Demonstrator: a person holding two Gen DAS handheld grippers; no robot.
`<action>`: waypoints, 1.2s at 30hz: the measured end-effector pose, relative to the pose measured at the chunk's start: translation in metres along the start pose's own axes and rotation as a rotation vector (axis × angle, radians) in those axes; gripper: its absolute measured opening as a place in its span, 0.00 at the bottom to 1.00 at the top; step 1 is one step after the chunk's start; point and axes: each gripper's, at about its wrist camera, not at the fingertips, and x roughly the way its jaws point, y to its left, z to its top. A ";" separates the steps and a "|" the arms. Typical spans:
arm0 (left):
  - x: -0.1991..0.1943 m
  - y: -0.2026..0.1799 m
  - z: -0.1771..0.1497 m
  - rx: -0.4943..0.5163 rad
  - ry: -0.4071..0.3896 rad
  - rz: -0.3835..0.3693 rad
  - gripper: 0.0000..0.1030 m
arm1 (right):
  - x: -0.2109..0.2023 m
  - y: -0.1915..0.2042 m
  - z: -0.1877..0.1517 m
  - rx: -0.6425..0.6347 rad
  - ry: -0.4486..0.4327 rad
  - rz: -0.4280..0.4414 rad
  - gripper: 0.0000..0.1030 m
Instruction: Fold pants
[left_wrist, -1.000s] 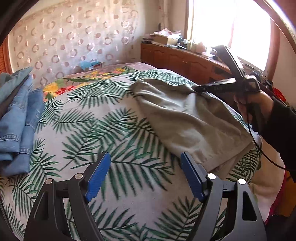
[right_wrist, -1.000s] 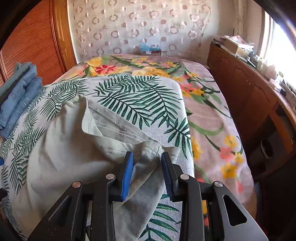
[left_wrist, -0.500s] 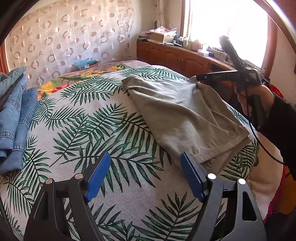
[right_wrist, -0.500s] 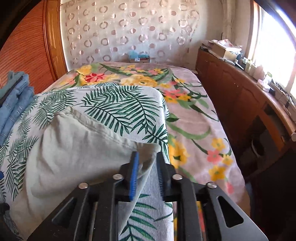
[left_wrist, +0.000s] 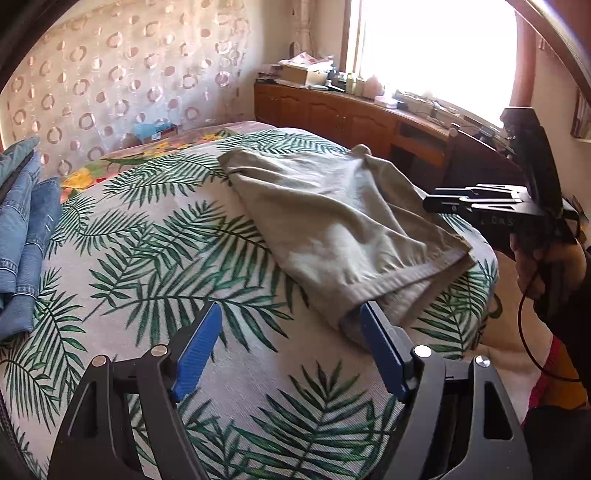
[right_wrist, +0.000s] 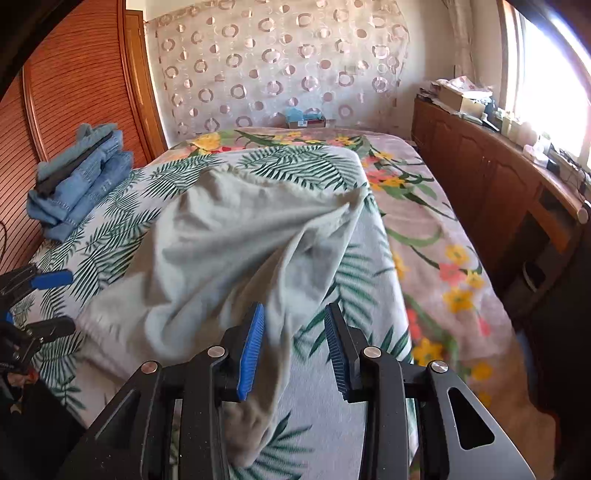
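The grey-beige pants lie folded over on the palm-leaf bed cover. My left gripper stands open above the cover, its right pad beside the pants' near hem, nothing between the pads. In the right wrist view the pants run down to my right gripper, whose jaws are opening; a loose fold of cloth hangs between them against the left pad, with a gap to the other pad. In the left wrist view the right gripper hovers at the bed's right edge in a hand. The left gripper shows at the right wrist view's left edge.
Folded blue jeans are stacked at the bed's left side, also seen as a jeans pile. A floral blanket covers the far and right part. A cluttered wooden cabinet runs along the right wall under the window; a wooden wardrobe stands left.
The right gripper drew the pants' upper layer over, pulled back toward the bed's near right edge, and its jaws have widened. The left gripper drifted slightly toward the pants' hem.
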 end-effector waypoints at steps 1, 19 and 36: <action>0.001 -0.002 0.000 0.006 0.004 -0.004 0.71 | -0.002 0.000 -0.003 0.003 0.001 0.005 0.34; -0.006 -0.027 0.006 0.065 -0.040 -0.091 0.04 | -0.007 0.007 -0.015 -0.028 -0.003 0.012 0.34; -0.008 -0.029 -0.008 0.052 0.017 -0.057 0.03 | -0.021 0.007 -0.027 0.008 -0.018 0.021 0.35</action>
